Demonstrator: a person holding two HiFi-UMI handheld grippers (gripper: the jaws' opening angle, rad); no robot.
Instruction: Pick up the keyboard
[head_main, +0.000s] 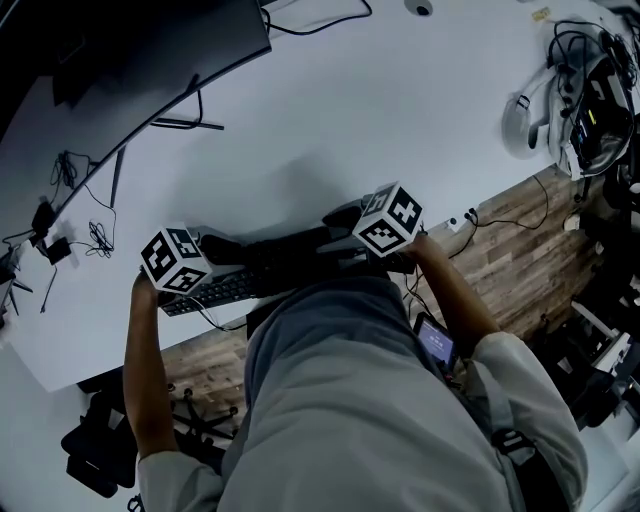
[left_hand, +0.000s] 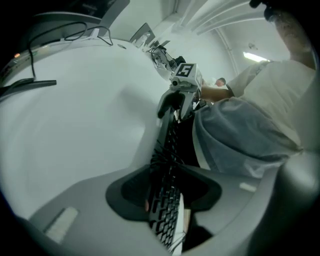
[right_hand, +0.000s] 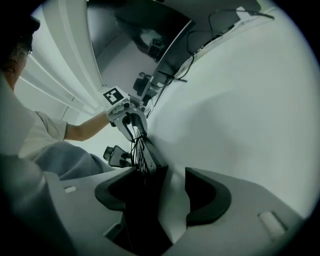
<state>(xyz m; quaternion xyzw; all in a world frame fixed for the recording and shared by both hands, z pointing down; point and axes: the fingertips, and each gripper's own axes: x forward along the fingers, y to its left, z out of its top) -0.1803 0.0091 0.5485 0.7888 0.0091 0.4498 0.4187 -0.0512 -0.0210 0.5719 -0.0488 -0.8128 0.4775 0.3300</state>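
Note:
A black keyboard (head_main: 215, 290) lies along the near edge of the white table (head_main: 350, 110), mostly hidden by the person's body in the head view. My left gripper (head_main: 218, 250) is at its left end, and in the left gripper view its jaws (left_hand: 167, 189) are shut on the keyboard (left_hand: 166, 205), which runs away toward the other gripper (left_hand: 182, 87). My right gripper (head_main: 338, 224) is at the right end. In the right gripper view its jaws (right_hand: 165, 192) stand wide, the keyboard (right_hand: 142, 155) leaning by the left pad with a white gap beside the right pad.
A dark monitor (head_main: 130, 50) stands at the table's back left, with loose cables (head_main: 75, 200) beside it. A white headset and tangled wires (head_main: 575, 100) lie at the far right. Wooden floor (head_main: 520, 250) and a chair base (head_main: 100, 455) lie below the table's edge.

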